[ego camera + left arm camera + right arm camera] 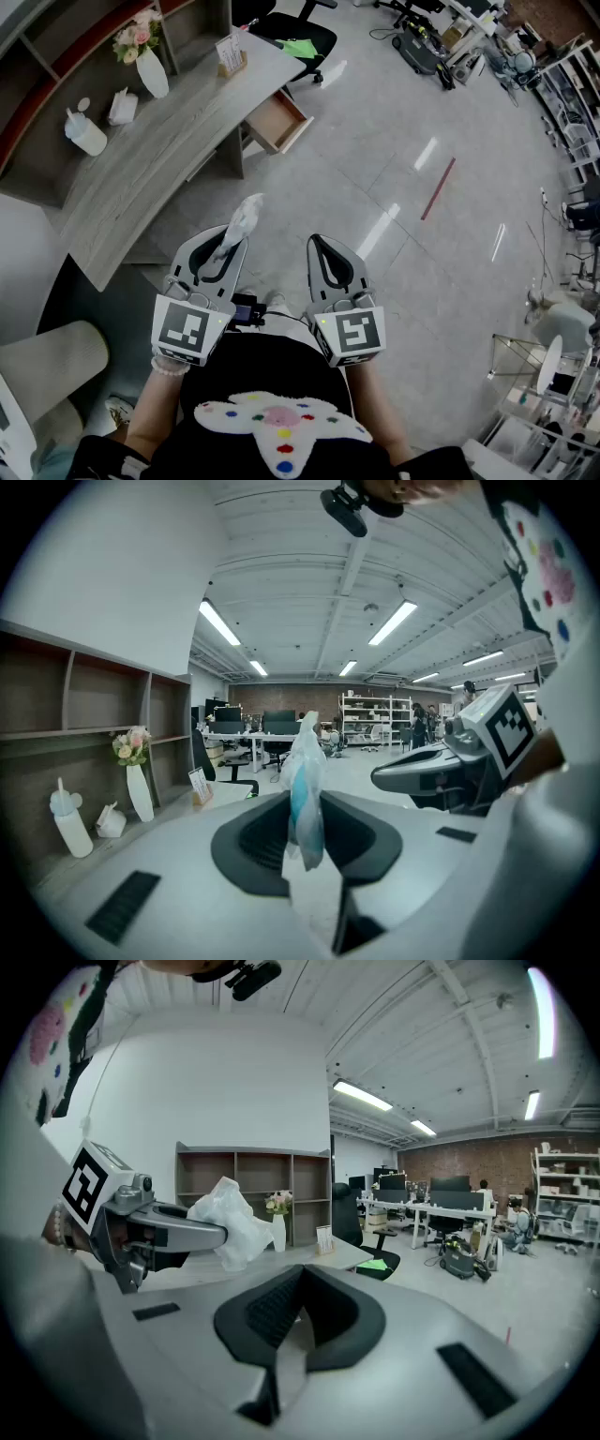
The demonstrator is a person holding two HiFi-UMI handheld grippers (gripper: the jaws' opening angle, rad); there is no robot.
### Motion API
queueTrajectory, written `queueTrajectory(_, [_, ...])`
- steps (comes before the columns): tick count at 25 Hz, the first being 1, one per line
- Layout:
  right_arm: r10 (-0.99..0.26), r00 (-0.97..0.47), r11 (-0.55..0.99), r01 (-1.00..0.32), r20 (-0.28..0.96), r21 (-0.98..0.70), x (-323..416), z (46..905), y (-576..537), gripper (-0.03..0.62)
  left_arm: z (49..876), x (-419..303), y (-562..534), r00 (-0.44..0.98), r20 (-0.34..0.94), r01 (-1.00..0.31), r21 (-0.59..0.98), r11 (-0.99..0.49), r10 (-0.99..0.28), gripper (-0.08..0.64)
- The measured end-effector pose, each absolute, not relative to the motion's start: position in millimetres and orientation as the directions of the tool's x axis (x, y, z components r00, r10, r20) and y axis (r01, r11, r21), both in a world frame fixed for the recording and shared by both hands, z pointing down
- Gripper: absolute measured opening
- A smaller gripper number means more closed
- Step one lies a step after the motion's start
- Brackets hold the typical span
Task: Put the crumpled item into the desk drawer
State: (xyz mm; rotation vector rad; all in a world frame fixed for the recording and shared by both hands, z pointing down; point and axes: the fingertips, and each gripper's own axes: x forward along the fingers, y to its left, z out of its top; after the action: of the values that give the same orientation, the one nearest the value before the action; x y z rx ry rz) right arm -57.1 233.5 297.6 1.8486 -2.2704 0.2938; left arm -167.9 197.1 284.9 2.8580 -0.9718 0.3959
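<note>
The crumpled item (242, 217), a white plastic wad with a blue patch (304, 778), sticks up from the tips of my left gripper (230, 242), whose jaws are shut on it. My right gripper (317, 242) hovers beside it, shut with nothing between its pads (298, 1297). Both hang over the floor, nearer to me than the grey wooden desk (159, 155). The desk drawer (278, 120) stands pulled open at the desk's far right end. In the right gripper view the left gripper (159, 1232) shows at the left, holding the wad (230, 1221).
On the desk stand a white vase with flowers (148, 66), a white bottle (84, 133), a small white container (122, 106) and a card holder (231, 53). A black office chair (295, 37) is beyond the drawer. A beige chair (47, 361) is at my left.
</note>
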Motion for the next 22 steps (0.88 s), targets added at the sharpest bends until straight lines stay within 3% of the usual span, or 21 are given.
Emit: queueTrajectory(22, [-0.943, -0.177, 0.168, -0.984, 0.282, -0.055, -48, 299, 234, 0.003, 283, -155, 196, 0.775, 0.266, -0.593, -0.005, -0.805, -0.573, 0.083])
